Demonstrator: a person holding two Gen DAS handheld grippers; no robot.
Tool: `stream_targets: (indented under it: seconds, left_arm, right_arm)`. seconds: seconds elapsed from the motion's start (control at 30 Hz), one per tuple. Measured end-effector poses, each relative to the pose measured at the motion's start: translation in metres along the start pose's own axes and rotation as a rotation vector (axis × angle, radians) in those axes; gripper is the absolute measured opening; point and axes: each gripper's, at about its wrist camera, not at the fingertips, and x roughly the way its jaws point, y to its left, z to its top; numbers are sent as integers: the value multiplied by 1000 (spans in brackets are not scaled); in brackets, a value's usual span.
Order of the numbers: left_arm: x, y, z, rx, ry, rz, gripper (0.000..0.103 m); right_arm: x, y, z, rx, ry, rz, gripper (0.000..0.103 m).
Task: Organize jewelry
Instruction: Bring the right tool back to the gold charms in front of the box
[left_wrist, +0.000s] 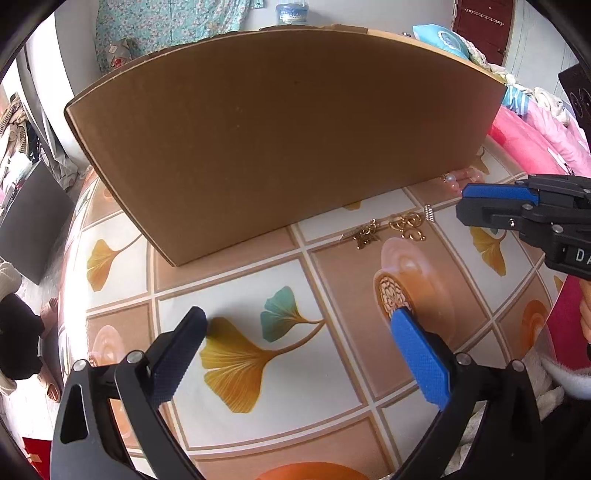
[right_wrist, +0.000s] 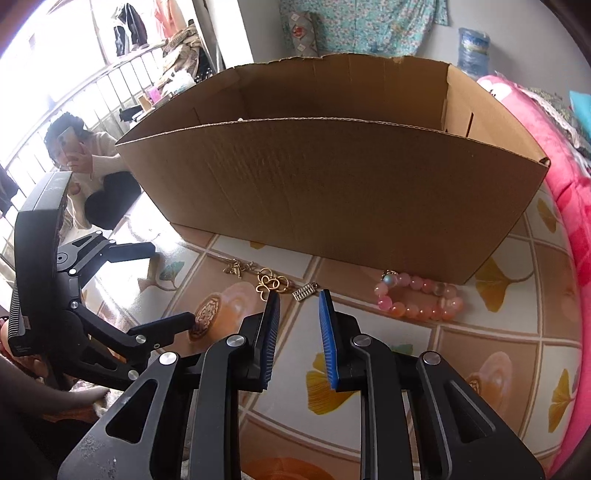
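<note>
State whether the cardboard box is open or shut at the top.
Open: the cardboard box has no lid, so its inner walls show.

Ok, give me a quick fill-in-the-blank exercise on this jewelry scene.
1. The bead bracelet is ___ in colour.
2. The jewelry lies on the tablecloth in front of a ___ box.
3. The small silver charm lies between the gold clover rings and the ___.
4. Nothing is between the pads of the ___ gripper, which stand wide apart.

Missing words: pink; cardboard; bracelet; left
</note>
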Motion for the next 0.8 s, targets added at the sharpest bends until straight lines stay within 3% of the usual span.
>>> stream_targets:
  seconds: [0.1,0.2,0.4,0.63,0.8]
  left_arm:
    - [-1,1,0,4,-4,-2,98]
    - [-7,4,-2,-6,-55,-23,96]
    - [-13,-1,5,33,-134,-73,66]
    - [-4,-14,20,86,-144,-119,28]
    - [7,-19,29,107,-117,-125,16]
  right_arm:
    - [4,5,2,-18,-7,8,20]
    - [4,5,1,-27,-11,16,20]
    - [12,10,3,-25,-13,23,20]
    - [13,6,2,-8,-14,33,20]
    - [14,-1,1,6,-12,37,20]
